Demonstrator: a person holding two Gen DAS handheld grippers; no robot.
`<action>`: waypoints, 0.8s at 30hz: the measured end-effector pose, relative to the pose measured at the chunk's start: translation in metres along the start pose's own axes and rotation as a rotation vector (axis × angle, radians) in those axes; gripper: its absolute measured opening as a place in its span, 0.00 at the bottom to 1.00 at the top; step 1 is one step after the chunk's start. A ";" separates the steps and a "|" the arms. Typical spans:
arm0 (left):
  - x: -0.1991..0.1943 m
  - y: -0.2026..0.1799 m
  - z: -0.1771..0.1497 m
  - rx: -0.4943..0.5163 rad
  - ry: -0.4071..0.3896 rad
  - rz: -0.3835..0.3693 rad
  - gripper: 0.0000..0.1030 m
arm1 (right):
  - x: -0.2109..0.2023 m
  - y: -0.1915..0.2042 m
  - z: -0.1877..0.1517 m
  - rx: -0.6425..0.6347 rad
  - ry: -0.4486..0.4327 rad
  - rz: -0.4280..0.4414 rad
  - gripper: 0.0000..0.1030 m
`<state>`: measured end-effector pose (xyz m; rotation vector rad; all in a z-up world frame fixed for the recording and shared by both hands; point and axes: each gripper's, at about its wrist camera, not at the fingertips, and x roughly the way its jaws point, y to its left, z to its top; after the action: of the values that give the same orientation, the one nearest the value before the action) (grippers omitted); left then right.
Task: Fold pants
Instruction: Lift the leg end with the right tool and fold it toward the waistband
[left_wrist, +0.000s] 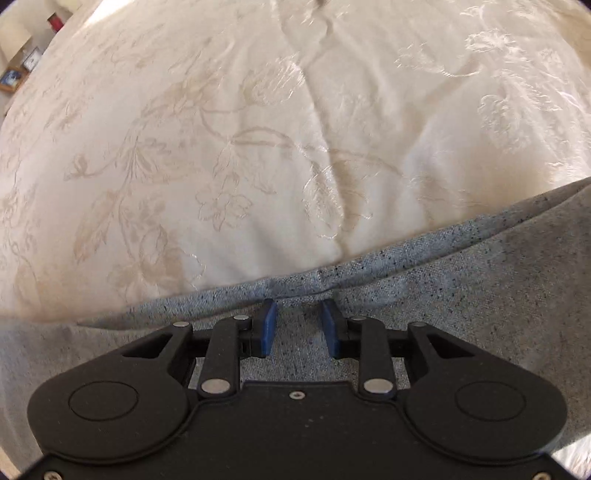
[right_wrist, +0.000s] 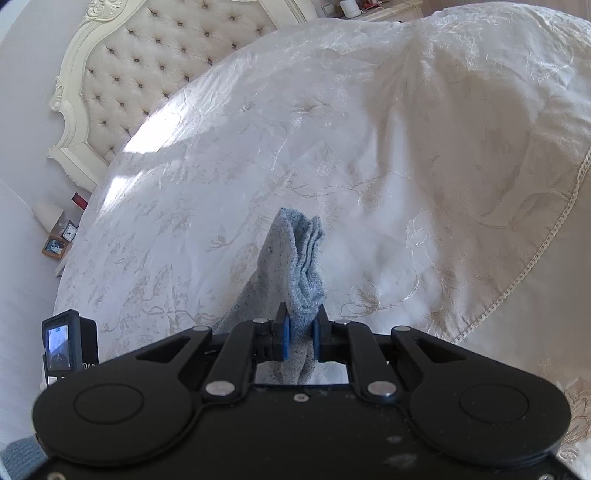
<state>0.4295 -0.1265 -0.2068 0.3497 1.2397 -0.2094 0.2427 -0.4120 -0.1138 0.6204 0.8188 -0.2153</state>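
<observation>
Two grippers work the pants (left_wrist: 461, 314) on the bed (left_wrist: 221, 147): the right gripper (right_wrist: 301, 332) pinches a bunched end, while the left gripper (left_wrist: 298, 325) hovers open over a hem. Next, the left should probably close on that edge.

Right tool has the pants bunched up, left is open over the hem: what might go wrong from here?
1. The right tool pinches a thick bunch of the pants; layers may slip out unevenly.
2. The left tool hangs open above the hem; closing there could also catch the bedspread.
</observation>
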 end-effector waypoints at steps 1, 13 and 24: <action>-0.010 0.004 -0.004 -0.002 -0.031 -0.016 0.39 | -0.003 0.006 -0.001 -0.007 -0.007 -0.006 0.12; -0.072 0.166 -0.096 -0.256 -0.024 -0.066 0.39 | -0.046 0.163 -0.046 -0.234 -0.072 -0.018 0.12; -0.075 0.303 -0.190 -0.380 0.035 -0.031 0.38 | 0.005 0.349 -0.191 -0.428 0.078 0.161 0.13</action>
<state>0.3415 0.2224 -0.1451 0.0055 1.2893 0.0085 0.2712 -0.0177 -0.0658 0.2890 0.8533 0.1309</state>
